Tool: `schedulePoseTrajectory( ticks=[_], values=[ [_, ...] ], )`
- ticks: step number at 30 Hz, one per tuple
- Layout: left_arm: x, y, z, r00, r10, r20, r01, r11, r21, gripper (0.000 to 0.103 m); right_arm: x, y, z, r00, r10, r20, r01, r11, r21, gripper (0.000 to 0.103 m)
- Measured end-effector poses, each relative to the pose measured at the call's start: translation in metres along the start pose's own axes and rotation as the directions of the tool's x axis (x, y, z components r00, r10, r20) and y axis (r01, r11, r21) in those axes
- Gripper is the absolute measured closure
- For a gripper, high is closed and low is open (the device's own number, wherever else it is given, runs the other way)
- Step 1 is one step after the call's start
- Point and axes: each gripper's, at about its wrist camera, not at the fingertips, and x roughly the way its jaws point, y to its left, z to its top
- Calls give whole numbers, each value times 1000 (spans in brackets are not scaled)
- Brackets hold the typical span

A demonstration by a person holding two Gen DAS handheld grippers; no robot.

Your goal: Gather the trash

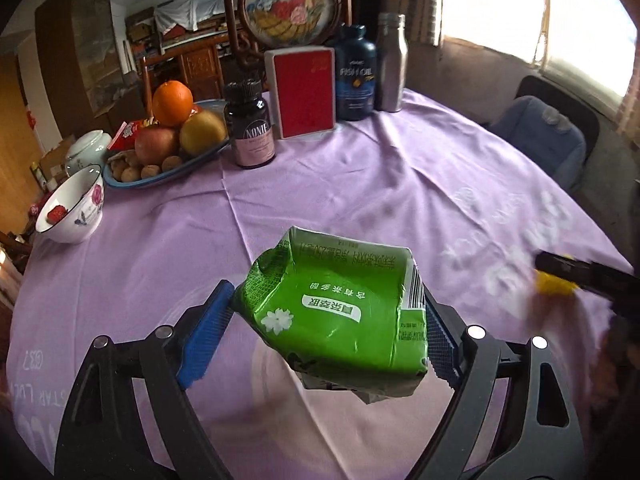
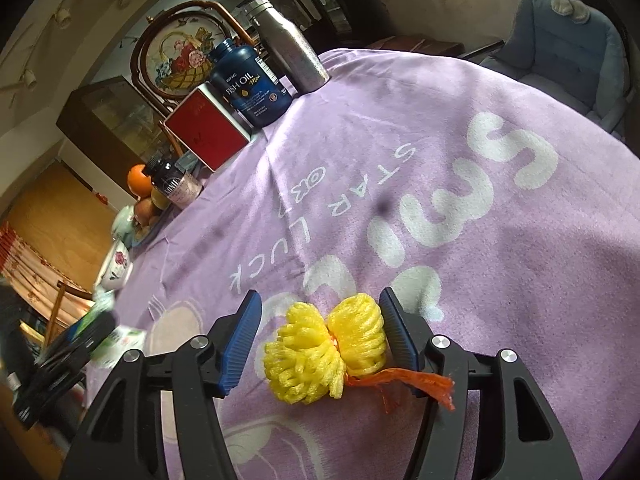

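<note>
My left gripper (image 1: 328,332) is shut on a crushed green drink carton (image 1: 340,312) and holds it above the purple tablecloth (image 1: 360,184). My right gripper (image 2: 320,340) stands around a yellow foam fruit net (image 2: 324,348) with an orange mesh tail (image 2: 404,382). The net touches the right pad (image 2: 398,334); a gap shows at the left pad (image 2: 240,344). In the left wrist view the right gripper (image 1: 568,270) and the yellow net (image 1: 554,284) appear blurred at the right. The left gripper (image 2: 68,344) shows blurred at the left of the right wrist view.
At the far side stand a fruit plate (image 1: 168,168), a flowered bowl (image 1: 72,208), a dark pill bottle (image 1: 250,124), a red box (image 1: 304,92), a blue fish oil bottle (image 1: 356,72) and a steel bottle (image 1: 392,64). A blue cushioned chair (image 1: 544,136) stands beside the table.
</note>
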Motion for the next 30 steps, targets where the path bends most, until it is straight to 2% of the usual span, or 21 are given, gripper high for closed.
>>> schedulePoseTrajectory(
  ticks=[1,2,3,5,9,10,12,16,21,22,24,26,30],
  values=[
    [-9,-2,-5,1000,0,5,0,1000,15,20,0,2,0,1000,-28,-4,27,999,-17,50],
    [-18,-3,-11,1000,5,12,-6,999,32,20,0,4,0,998,-66,-9,66,997,-36,60],
    [-26,-4,-18,1000,6,21,-7,999,47,20,-1,4,0,997,-76,-10,76,996,-44,65],
    [-39,-5,-29,1000,2,29,-4,998,66,20,-8,2,-5,997,-75,-4,75,997,-36,68],
    [-59,-7,-55,999,-10,49,6,996,84,22,-31,10,-22,998,-47,30,49,998,-50,69],
    [-62,-7,-60,999,-10,51,6,996,90,31,-40,15,-31,998,-33,45,36,997,-62,69],
    [-68,-8,-70,998,-18,55,12,996,92,33,-58,25,-47,997,-13,77,20,996,-91,69],
    [-66,-13,-83,999,-26,31,22,993,118,49,-79,40,-84,994,11,110,4,991,-130,69],
    [-51,-9,-86,998,-50,-30,52,994,101,50,-84,46,-113,994,-1,108,18,988,-153,69],
    [-51,-5,-86,997,-66,-32,69,994,88,49,-84,45,-117,995,-1,104,18,988,-156,69],
    [-53,-1,-86,995,-98,-29,100,992,76,41,-86,43,-123,994,-5,107,21,988,-151,69],
    [-55,-3,-87,994,-105,-17,106,992,72,18,-89,40,-128,994,-1,109,16,990,-140,69],
    [-57,-12,-90,991,-136,-15,136,985,104,12,-89,34,-135,996,4,93,8,991,-135,68]
  ],
)
